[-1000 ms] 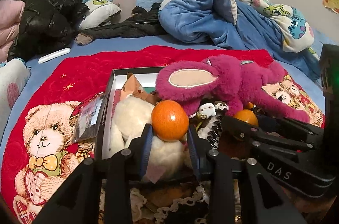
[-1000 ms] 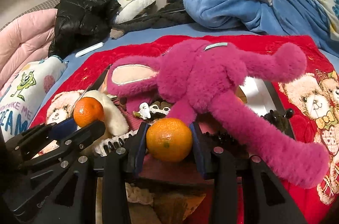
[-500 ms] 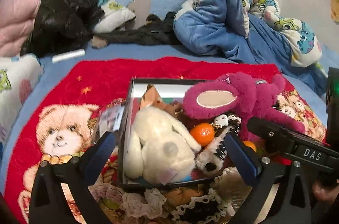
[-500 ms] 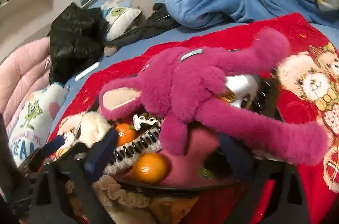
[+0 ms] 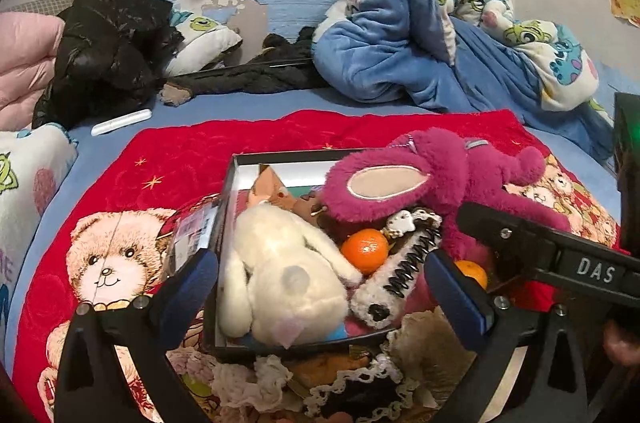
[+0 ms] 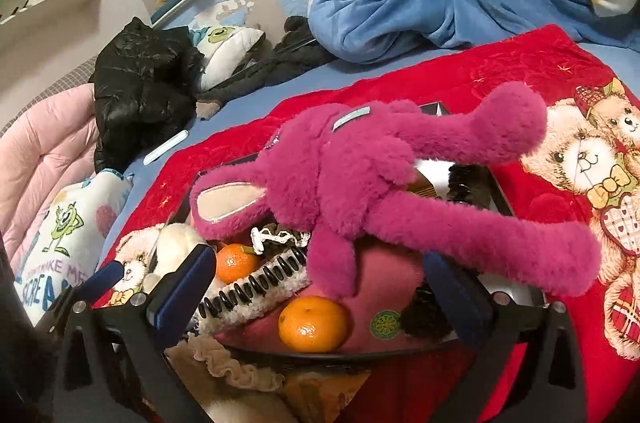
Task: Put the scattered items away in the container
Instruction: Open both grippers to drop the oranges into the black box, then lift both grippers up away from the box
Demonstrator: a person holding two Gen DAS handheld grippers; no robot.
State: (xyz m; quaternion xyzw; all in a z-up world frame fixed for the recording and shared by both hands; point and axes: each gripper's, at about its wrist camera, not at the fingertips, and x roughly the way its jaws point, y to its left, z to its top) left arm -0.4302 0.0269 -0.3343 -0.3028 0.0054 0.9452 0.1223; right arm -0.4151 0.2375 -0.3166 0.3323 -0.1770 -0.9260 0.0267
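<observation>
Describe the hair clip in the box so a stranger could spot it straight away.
Find the red teddy-bear blanket on the bed, then the black-rimmed box on it. Inside, the hair clip lies slanted between the cream plush and the magenta plush, beside an orange. It alone is fuzzy white with a row of black teeth.

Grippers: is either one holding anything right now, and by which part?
Nothing held. The left gripper and right gripper both stand open, just opened; both oranges lie in the box.
</observation>
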